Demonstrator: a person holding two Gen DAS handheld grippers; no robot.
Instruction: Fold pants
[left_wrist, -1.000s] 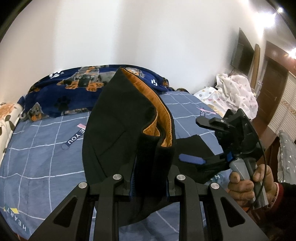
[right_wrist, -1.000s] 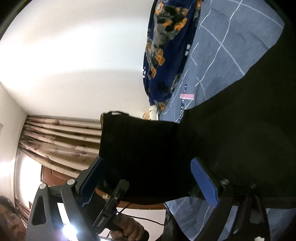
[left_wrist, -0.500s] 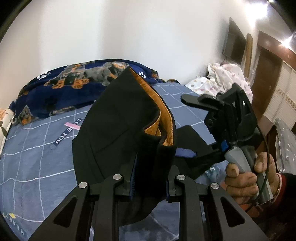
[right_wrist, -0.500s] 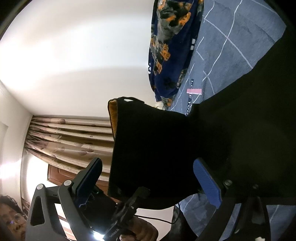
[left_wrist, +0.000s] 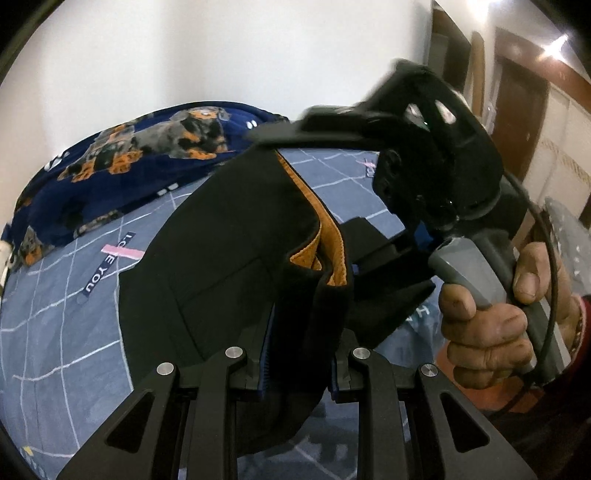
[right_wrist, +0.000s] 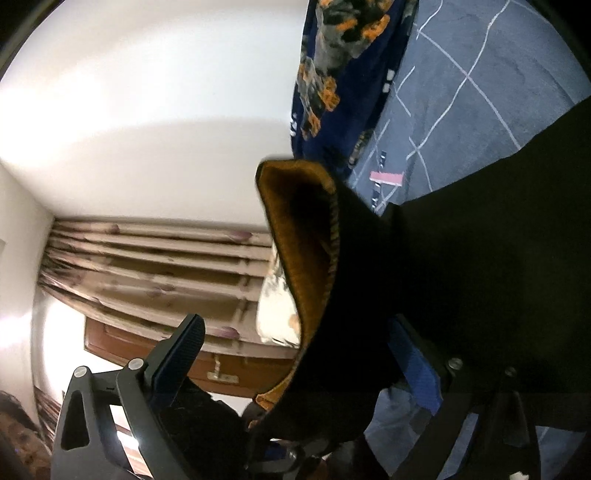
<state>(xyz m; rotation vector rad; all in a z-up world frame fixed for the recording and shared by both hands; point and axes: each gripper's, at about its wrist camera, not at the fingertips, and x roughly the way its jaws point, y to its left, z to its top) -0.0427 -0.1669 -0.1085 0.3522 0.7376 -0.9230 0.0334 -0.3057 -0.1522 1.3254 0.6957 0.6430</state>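
Left gripper (left_wrist: 299, 354) clenched on black pants (left_wrist: 236, 266) at the orange-lined waistband, lifting it off the bed (left_wrist: 55, 332) to fold over; right gripper (right_wrist: 295, 354) spread wide around the same edge, released, likely lining up a second grip.

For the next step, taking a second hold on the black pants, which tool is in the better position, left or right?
Right. The left tool is already shut on the black pants with orange lining, so it is busy. The right tool is open, and the waistband hangs between its fingers, so it probably only needs to close.
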